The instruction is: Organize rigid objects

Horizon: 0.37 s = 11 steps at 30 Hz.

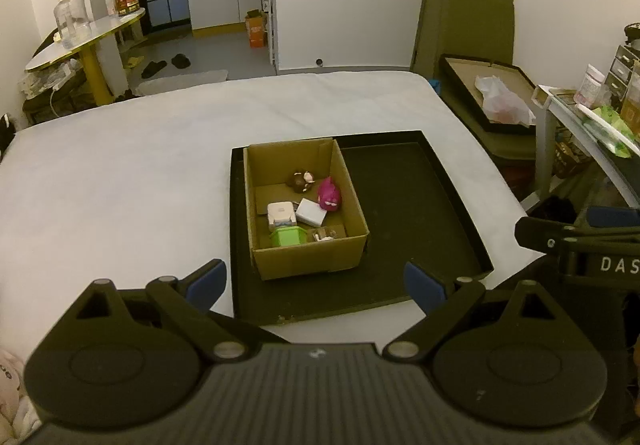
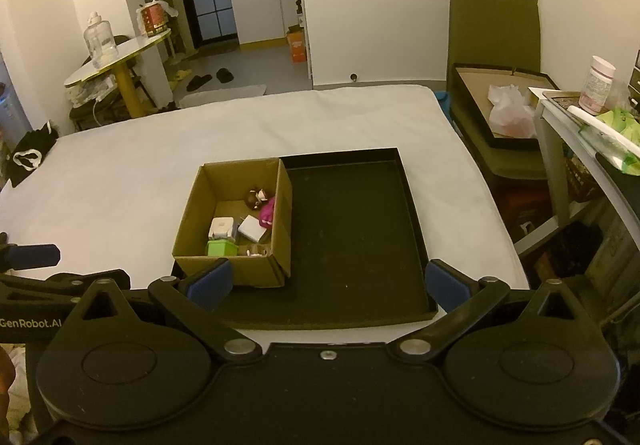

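A cardboard box (image 1: 308, 259) (image 2: 228, 269) stands in the left part of a black tray (image 1: 404, 213) (image 2: 352, 237) on a white bed. Inside lie a brown figure (image 1: 302, 181) (image 2: 256, 197), a magenta toy (image 1: 330, 195) (image 2: 267, 213), a white cube (image 1: 281, 213) (image 2: 220, 227), a white flat block (image 1: 311, 212) (image 2: 253, 229), a green box (image 1: 289, 236) (image 2: 221, 247) and a small clear piece (image 1: 325, 234). My left gripper (image 1: 316, 283) is open and empty, held back above the tray's near edge. My right gripper (image 2: 328, 281) is open and empty, also near the tray's front.
The white bed (image 1: 120, 181) (image 2: 120, 157) spreads to the left and beyond the tray. At the right stand a second tray with a plastic bag (image 1: 504, 101) (image 2: 512, 111) and a cluttered shelf (image 1: 592, 117) (image 2: 600, 113). A side table (image 1: 80, 41) stands far left.
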{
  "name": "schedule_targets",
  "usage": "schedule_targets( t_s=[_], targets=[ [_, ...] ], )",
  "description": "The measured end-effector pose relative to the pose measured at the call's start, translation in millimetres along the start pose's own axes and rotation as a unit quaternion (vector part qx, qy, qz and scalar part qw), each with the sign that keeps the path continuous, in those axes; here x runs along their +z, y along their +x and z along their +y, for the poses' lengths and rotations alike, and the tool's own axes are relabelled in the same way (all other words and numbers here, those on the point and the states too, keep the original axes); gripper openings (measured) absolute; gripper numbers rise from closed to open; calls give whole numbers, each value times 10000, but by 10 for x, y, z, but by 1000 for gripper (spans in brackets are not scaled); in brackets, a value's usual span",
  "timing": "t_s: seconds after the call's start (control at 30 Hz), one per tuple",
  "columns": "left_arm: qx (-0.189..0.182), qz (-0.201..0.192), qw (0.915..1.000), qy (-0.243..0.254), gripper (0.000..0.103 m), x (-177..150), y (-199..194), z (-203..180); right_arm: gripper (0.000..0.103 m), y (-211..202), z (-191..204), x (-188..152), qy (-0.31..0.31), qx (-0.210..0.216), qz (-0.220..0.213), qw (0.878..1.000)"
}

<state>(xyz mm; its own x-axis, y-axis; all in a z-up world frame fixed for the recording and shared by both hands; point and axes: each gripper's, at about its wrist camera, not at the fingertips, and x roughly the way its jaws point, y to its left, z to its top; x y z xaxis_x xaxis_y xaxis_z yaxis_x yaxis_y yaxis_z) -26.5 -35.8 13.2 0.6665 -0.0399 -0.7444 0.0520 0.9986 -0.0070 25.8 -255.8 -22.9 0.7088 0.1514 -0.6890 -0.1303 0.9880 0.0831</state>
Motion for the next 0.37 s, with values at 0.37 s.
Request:
schedule_targets(
  t_s=[0.37],
  targets=[
    [-96,-101,9999,58,95,8,-48,-44,103,27,-2,-3,21,2,38,10000]
  ],
)
